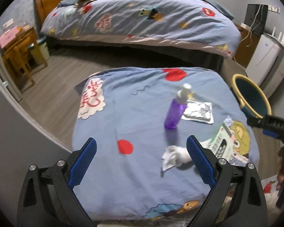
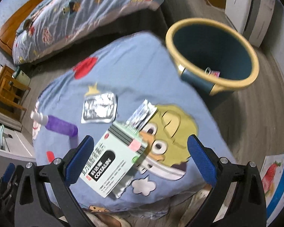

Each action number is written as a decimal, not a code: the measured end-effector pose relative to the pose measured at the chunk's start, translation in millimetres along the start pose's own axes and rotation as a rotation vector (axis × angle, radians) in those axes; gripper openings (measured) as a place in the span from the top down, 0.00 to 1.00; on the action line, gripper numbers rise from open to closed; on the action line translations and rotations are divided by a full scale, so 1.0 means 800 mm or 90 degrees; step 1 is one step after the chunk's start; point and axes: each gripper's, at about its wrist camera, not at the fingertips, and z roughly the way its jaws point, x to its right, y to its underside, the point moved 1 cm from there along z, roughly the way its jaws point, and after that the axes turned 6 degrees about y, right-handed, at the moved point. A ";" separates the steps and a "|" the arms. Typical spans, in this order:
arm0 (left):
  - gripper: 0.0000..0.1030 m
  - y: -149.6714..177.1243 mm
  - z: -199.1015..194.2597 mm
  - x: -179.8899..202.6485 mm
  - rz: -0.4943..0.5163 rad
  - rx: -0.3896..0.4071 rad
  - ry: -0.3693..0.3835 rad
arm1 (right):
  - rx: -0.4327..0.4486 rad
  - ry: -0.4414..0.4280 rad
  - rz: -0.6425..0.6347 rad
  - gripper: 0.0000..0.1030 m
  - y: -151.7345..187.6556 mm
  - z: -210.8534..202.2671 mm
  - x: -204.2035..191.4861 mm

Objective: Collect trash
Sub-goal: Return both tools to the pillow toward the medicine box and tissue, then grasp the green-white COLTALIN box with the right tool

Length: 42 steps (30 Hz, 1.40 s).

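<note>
A blue cartoon-print cushion (image 1: 142,113) holds the trash. A crumpled white tissue (image 1: 175,156) lies close to my left gripper's right finger. A purple spray bottle (image 1: 175,111) stands upright mid-cushion, also seen in the right wrist view (image 2: 60,125). A silver foil pouch (image 1: 197,111) lies behind it, also in the right wrist view (image 2: 99,110). A pale green box (image 2: 113,162) lies between my right gripper's fingers, with a small foil packet (image 2: 141,116) at its far end. My left gripper (image 1: 141,160) is open and empty. My right gripper (image 2: 141,159) is open above the box.
A dark blue bin with a yellow rim (image 2: 212,53) stands on the floor right of the cushion and holds small wrappers; it also shows in the left wrist view (image 1: 250,96). A bed (image 1: 142,22) lies behind. A wooden table (image 1: 19,53) is at left, white appliances (image 1: 265,60) at right.
</note>
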 end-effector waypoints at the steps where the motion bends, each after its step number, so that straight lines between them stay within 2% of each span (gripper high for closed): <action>1: 0.08 0.001 0.001 -0.004 -0.003 0.000 0.001 | -0.007 0.002 -0.002 0.06 0.004 0.006 -0.006; 7: 0.08 0.005 0.008 -0.004 0.021 -0.002 0.001 | -0.050 -0.011 0.012 0.06 0.018 0.036 -0.036; 18: 0.08 0.006 0.020 0.016 0.106 -0.001 0.007 | -0.114 0.005 0.047 0.06 0.033 0.085 -0.061; 19: 0.08 0.006 0.021 0.017 0.108 -0.001 0.009 | -0.112 0.009 0.046 0.06 0.032 0.088 -0.063; 21: 0.08 0.006 0.023 0.018 0.109 -0.003 0.012 | -0.102 0.020 0.043 0.17 0.031 0.088 -0.063; 26: 0.08 0.004 0.035 0.023 0.106 -0.014 0.024 | -0.074 0.022 0.051 0.22 0.019 0.078 -0.051; 29: 0.08 0.007 0.044 0.034 0.122 -0.026 0.029 | -0.066 0.021 0.064 0.24 0.011 0.069 -0.039; 33: 0.08 0.013 0.057 0.054 0.160 -0.039 0.028 | -0.040 0.022 0.043 0.24 -0.009 0.049 -0.037; 42: 0.08 0.024 0.082 0.092 0.199 -0.069 0.061 | 0.050 0.056 -0.060 0.25 -0.064 -0.015 -0.044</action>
